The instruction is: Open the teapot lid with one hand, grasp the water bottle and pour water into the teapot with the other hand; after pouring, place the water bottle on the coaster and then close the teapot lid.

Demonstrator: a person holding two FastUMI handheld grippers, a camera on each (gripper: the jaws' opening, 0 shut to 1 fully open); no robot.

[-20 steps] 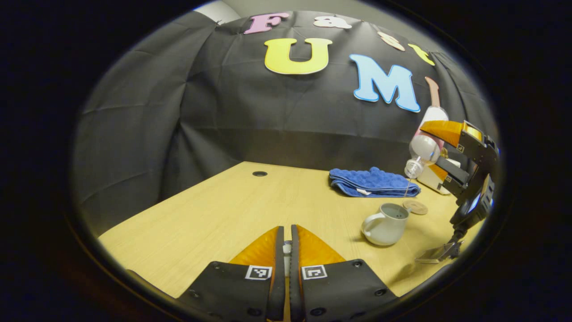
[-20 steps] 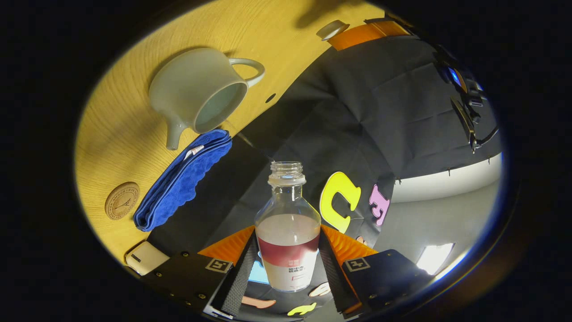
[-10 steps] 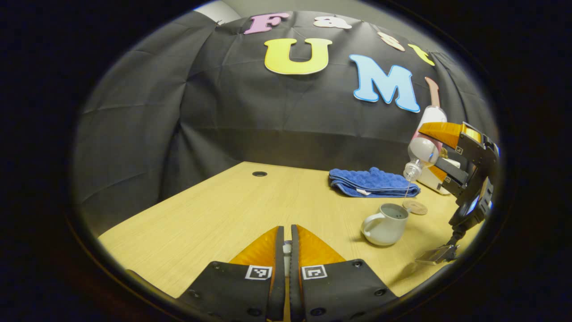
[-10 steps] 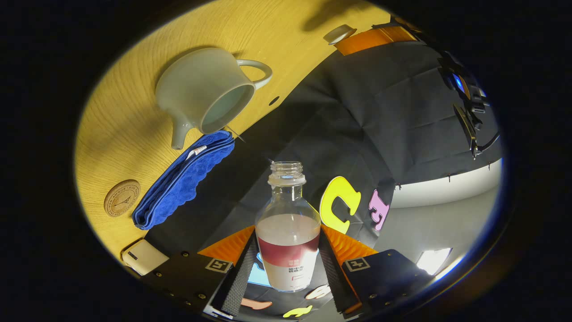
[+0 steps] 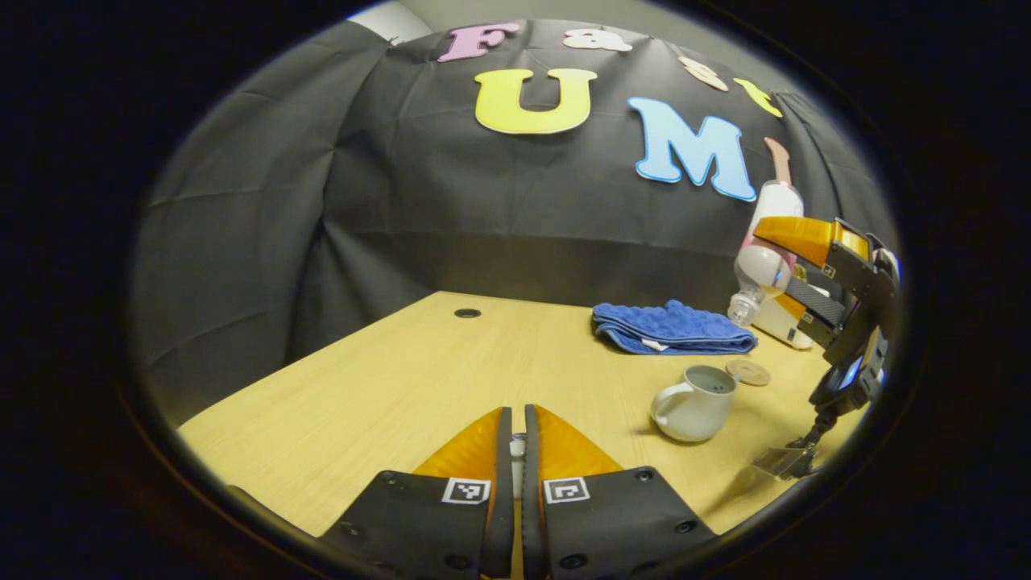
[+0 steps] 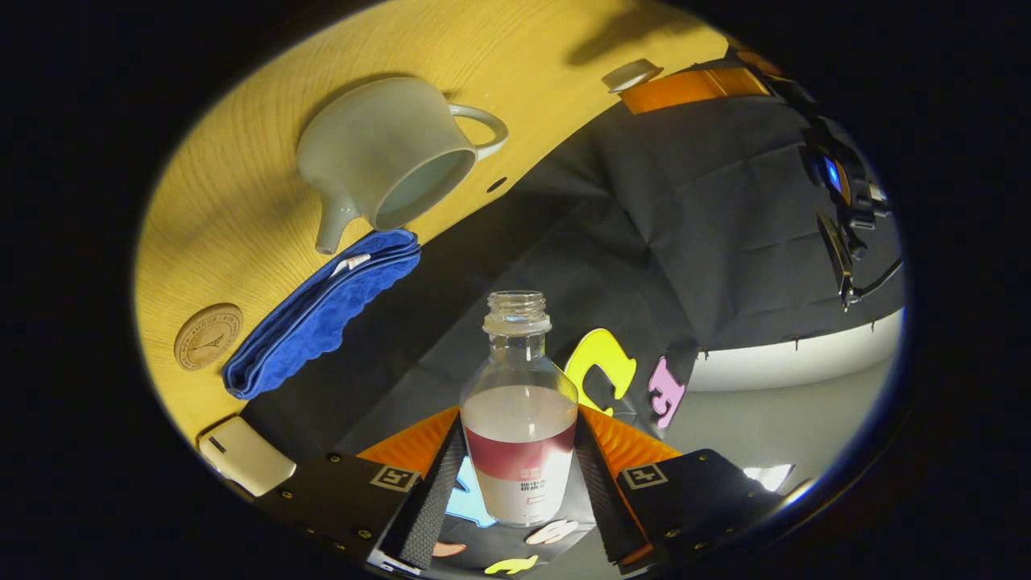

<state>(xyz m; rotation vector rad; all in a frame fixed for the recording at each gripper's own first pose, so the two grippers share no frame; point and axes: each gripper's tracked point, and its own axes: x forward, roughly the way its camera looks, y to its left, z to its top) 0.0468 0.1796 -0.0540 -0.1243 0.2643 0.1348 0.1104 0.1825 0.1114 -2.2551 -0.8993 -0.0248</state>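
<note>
Between right gripper jaws: water bottle | above teapot

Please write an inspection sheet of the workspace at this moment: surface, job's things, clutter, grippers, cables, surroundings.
Surface: wooden table, with a round cable hole.
Job's things: teapot upright and open; its lid is between the left gripper's fingers; water bottle uncapped, tilted, partly full; round coaster bare, beside the teapot.
Clutter: folded blue towel; small white box behind it.
Grippers: left shut on the lid, away from the teapot; right gripper shut on the bottle, above the table.
Cables: one dark cable at the left gripper.
Surroundings: black cloth wall.
</note>
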